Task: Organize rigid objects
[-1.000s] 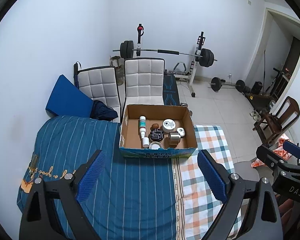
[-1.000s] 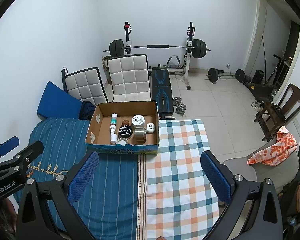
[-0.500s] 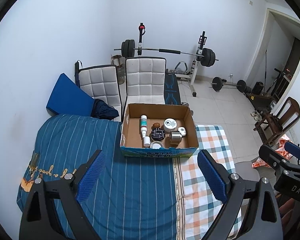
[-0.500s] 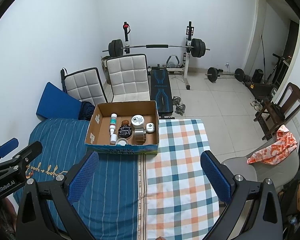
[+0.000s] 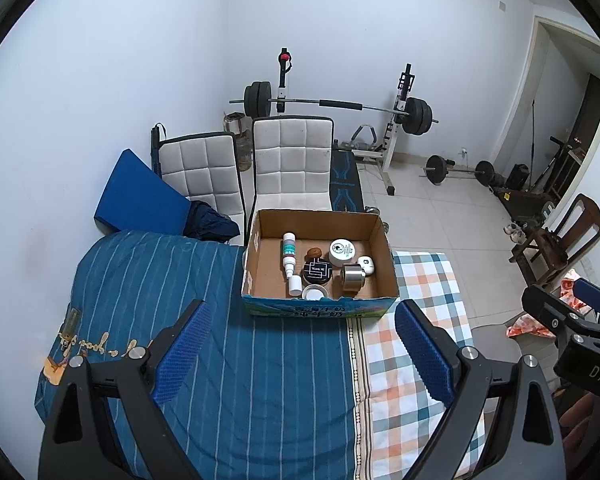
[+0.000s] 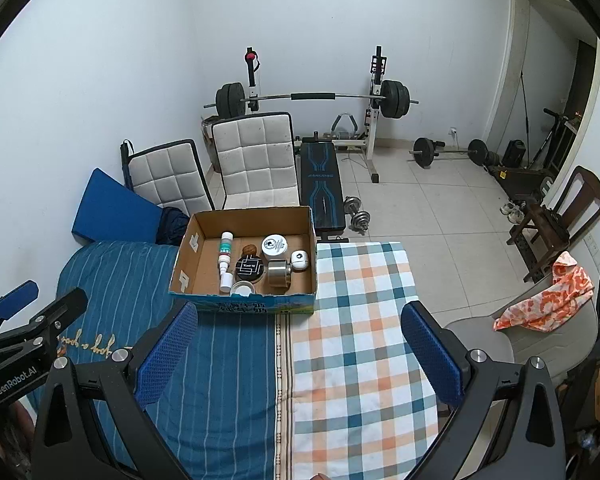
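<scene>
While hovering short of the cardboard box (image 5: 320, 264), the left gripper (image 5: 300, 344) is gaping wide, carrying nothing. Eight items are sitting inside the box: two white bottles, three round tins, one steel cylinder, one brown nut, one white pod.

From the right wrist, the right gripper (image 6: 300, 340) is likewise gaping, empty. Nothing rigid is lying on the bed (image 6: 228, 360) outside the box; sorted already, or awaiting unloading.

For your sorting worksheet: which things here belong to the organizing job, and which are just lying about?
Job: cardboard box; white bottle; black tin; white jar; metal can.
Lying about: barbell; white chairs; orange cloth.
</scene>
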Motion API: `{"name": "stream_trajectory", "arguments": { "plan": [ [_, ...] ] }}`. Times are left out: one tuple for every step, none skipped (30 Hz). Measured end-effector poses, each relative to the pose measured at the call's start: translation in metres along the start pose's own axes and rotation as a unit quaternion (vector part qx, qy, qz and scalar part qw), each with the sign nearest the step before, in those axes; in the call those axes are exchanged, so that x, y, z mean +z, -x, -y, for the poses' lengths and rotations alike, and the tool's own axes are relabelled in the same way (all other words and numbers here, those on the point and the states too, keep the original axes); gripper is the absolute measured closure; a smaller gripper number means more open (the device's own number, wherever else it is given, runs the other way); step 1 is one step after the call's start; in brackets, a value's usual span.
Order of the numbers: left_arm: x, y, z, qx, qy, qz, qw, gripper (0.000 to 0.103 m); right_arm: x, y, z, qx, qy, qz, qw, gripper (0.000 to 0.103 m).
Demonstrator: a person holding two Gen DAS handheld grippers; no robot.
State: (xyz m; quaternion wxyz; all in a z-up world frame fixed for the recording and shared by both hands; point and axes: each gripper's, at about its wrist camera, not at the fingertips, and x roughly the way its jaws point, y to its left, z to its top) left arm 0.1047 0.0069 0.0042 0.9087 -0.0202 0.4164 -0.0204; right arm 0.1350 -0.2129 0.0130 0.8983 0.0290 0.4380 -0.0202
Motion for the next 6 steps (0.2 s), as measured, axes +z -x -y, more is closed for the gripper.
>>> {"name": "stream_trajectory", "arguments": {
  "plan": [
    [-0.0002,0.0002,0.0003,0.001,0.0,0.002,1.0,0.009,0.0002,-0.0001,-0.0004,0.0,0.0,0.0,1.0,0.0],
    [-0.0007,0.0008,0.0008,0.001,-0.002,0.005,1.0,0.009,0.0002,0.0005,0.0008,0.0,-0.002,0.0,1.0,0.0],
    [-0.0013,0.0018,0.0009,0.004,-0.001,0.009,1.0,0.009,0.0003,-0.0002,0.0005,0.0,-0.002,-0.001,1.0,0.0],
    [-0.0014,0.0028,0.001,0.005,0.0,0.013,0.9999,0.009,0.0002,0.0005,0.0008,0.001,0.0,-0.001,1.0,0.0],
    [-0.0014,0.0045,0.002,0.005,-0.002,0.019,0.9998,0.009,0.0007,0.0008,0.0008,0.001,-0.001,-0.002,1.0,0.0],
    [-0.0011,0.005,0.0026,0.007,-0.003,0.02,0.9998,0.009,0.0009,0.0007,0.0006,0.0,-0.001,-0.002,1.0,0.0]
  ]
}}
